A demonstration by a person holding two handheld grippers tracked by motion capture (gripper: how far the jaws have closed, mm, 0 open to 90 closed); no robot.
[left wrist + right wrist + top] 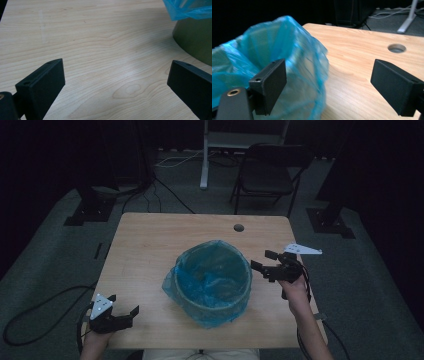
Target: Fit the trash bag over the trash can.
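Note:
A round bin (pixel 212 280) lined with a blue plastic bag (pixel 200 270) stands in the middle of a light wooden table (pixel 150 245). The bag's edge drapes over the bin's rim (pixel 312 62). My right gripper (pixel 264 260) hovers just right of the rim, open, with nothing between its jaws (pixel 329 85). My left gripper (pixel 122 310) rests low at the table's near left corner, open and holding nothing (pixel 115 82). In the left gripper view the bin's dark green wall (pixel 195 40) and a blue bag corner (pixel 187 10) lie at the upper right.
A round cable hole (pixel 239 227) sits near the table's far edge. Beyond the table stand a black folding chair (pixel 270 170), a white stand leg (pixel 204 155) and dark stand bases with cables on the grey floor.

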